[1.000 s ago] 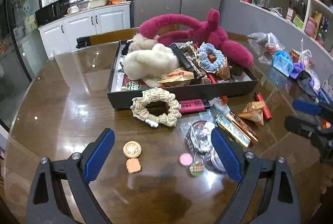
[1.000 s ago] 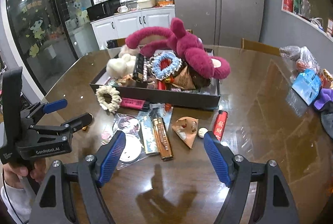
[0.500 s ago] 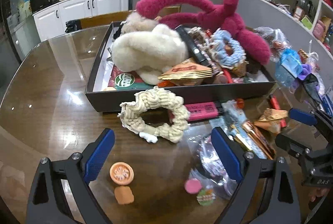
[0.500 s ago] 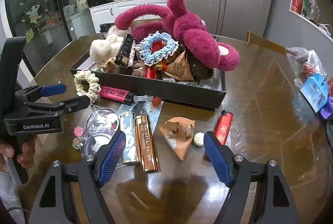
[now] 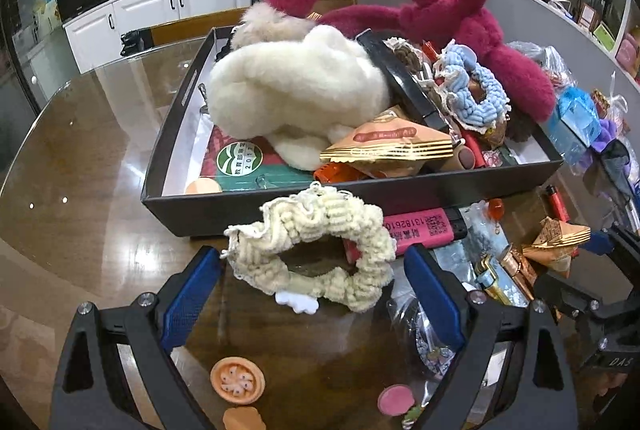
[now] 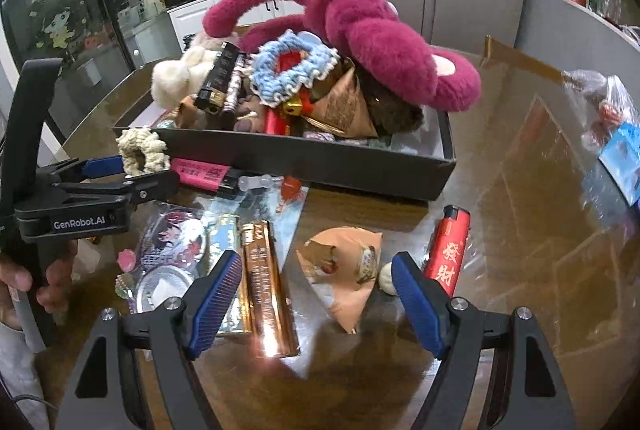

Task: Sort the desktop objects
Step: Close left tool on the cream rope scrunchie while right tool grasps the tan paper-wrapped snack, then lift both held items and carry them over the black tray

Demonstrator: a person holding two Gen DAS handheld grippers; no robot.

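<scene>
Now we have the cream knitted scrunchie (image 5: 316,250) framed between our left gripper (image 5: 312,294) fingers; a second ago it lay well ahead of us, with the small orange round tokens between the pads, and we have since pushed forward so the orange round token (image 5: 237,379) sits low in the view. The scrunchie rests on the glossy brown table (image 5: 80,190), touching the front wall of the black rectangular tray (image 5: 240,208) and lying over one end of the pink lighter (image 5: 420,226). Our left jaws stand wide apart, holding nothing. We judge the scrunchie is the next pick, bound for the already crowded tray beside the white fluffy plush (image 5: 296,98) and blue crocheted scrunchie (image 5: 472,90).

Our right gripper (image 6: 316,290) has also come closer to the table and is spread wide and empty, with the tan paper-wrapped triangular snack (image 6: 344,270) lying between its fingers, the copper-coloured lighter (image 6: 266,286) by the left pad and the red lighter (image 6: 448,250) by the right. A hand (image 6: 36,270) holds the other tool's handle.
</scene>
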